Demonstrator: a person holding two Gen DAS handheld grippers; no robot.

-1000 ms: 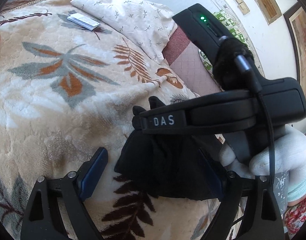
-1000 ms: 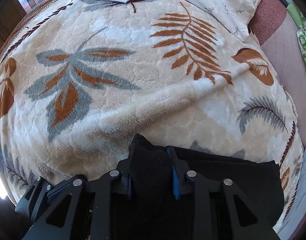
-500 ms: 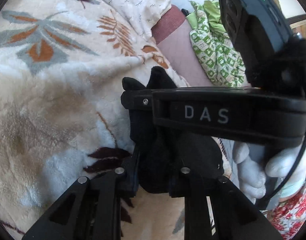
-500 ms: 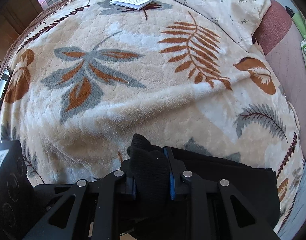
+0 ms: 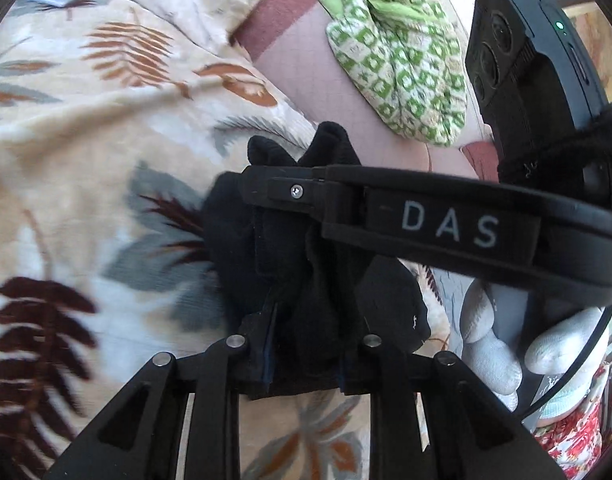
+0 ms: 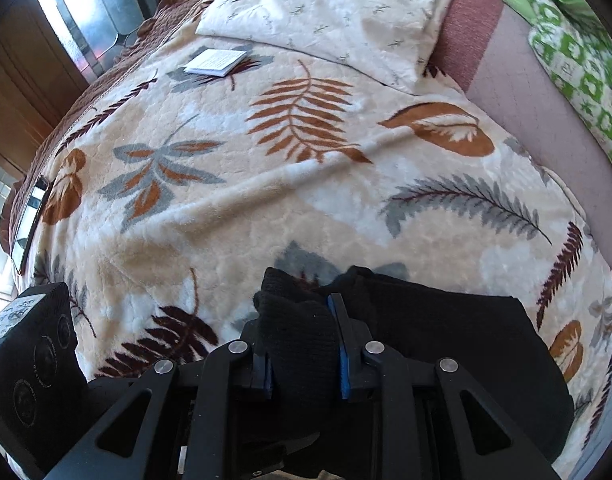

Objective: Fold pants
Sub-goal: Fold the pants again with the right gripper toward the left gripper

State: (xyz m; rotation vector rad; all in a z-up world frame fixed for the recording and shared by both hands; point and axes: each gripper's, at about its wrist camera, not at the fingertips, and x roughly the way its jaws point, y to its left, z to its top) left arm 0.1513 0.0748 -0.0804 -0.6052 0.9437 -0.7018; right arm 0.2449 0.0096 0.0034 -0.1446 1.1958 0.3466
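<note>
The black pants (image 6: 446, 320) lie bunched at the near edge of a leaf-patterned blanket (image 6: 265, 200) on a bed. My right gripper (image 6: 303, 340) is shut on a thick fold of the pants, lifted a little above the blanket. My left gripper (image 5: 306, 344) is shut on another fold of the same black pants (image 5: 241, 240). The right gripper's body crosses the left wrist view just beyond my left fingers, marked DAS (image 5: 450, 228), held by a white-gloved hand (image 5: 490, 344). The left gripper's body (image 6: 29, 360) shows at the lower left of the right wrist view.
A cream pillow (image 6: 338, 12) and a small white booklet (image 6: 215, 62) lie at the far end of the bed. A pink mattress edge (image 6: 546, 120) and a green patterned cloth (image 5: 402, 60) lie to the right. A wooden door and window (image 6: 65, 20) stand far left.
My left gripper was open beside the pants, then shut on a fold of them. Both grippers have lifted and moved the cloth towards the right side of the bed.
</note>
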